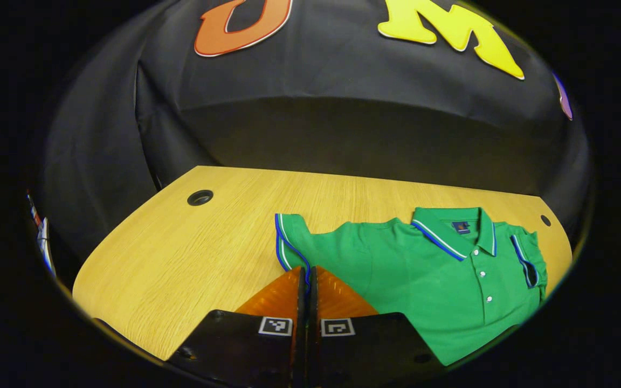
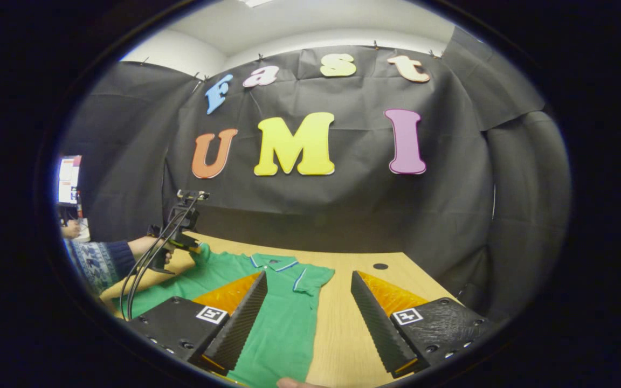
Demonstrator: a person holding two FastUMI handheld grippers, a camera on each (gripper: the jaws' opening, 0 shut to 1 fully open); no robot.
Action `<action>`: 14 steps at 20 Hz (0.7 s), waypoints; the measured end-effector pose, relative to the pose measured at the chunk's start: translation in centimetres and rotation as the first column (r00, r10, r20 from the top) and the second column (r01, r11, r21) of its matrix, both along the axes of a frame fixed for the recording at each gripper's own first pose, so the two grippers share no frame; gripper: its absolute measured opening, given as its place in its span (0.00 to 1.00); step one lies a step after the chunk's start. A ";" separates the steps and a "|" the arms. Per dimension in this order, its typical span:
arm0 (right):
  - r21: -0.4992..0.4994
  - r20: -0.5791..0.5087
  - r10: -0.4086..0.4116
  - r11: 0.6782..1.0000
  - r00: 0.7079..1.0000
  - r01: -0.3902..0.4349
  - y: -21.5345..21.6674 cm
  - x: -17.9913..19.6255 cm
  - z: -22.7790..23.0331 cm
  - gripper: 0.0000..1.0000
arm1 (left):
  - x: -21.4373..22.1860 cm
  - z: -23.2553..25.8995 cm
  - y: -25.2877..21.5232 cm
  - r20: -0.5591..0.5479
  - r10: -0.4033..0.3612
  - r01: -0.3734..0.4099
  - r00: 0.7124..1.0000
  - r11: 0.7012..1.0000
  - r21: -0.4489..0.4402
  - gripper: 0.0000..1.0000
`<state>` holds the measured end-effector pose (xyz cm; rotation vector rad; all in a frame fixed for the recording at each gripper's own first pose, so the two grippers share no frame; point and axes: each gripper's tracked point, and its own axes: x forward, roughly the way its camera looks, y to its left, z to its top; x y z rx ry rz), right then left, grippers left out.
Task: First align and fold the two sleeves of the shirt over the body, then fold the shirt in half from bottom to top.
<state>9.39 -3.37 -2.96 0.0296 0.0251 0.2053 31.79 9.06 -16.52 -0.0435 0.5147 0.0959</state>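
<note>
One green polo shirt (image 1: 429, 280) with two short sleeves lies on one wooden table (image 1: 181, 258), and three white buttons are visible on its placket in the left gripper view. Two round holes pierce the tabletop, one near each far corner. Two grippers are present, the left gripper (image 1: 306, 285) and the right gripper (image 2: 309, 293), each with two fingers.

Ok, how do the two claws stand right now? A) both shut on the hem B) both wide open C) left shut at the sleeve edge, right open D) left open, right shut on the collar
C: the left claw has its fingers closed together at the sleeve of the green shirt, while the right claw gapes wide above the table.
</note>
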 end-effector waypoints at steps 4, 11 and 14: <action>-0.014 -0.002 -0.006 1.000 1.000 0.006 0.0 0.2 -0.2 0.95 | 0.1 0.6 -4.2 -0.006 -0.065 0.065 0.998 0.998 0.007 0.07; -0.026 -0.001 -0.017 1.000 1.000 0.017 -0.4 0.3 -0.1 0.95 | -0.6 2.4 -11.0 0.026 -0.139 0.140 0.990 0.989 -0.044 0.73; -0.030 0.000 -0.023 0.999 1.000 0.023 -0.5 0.1 0.0 0.95 | -1.9 4.6 -11.2 0.077 -0.134 0.137 0.988 0.990 -0.038 1.00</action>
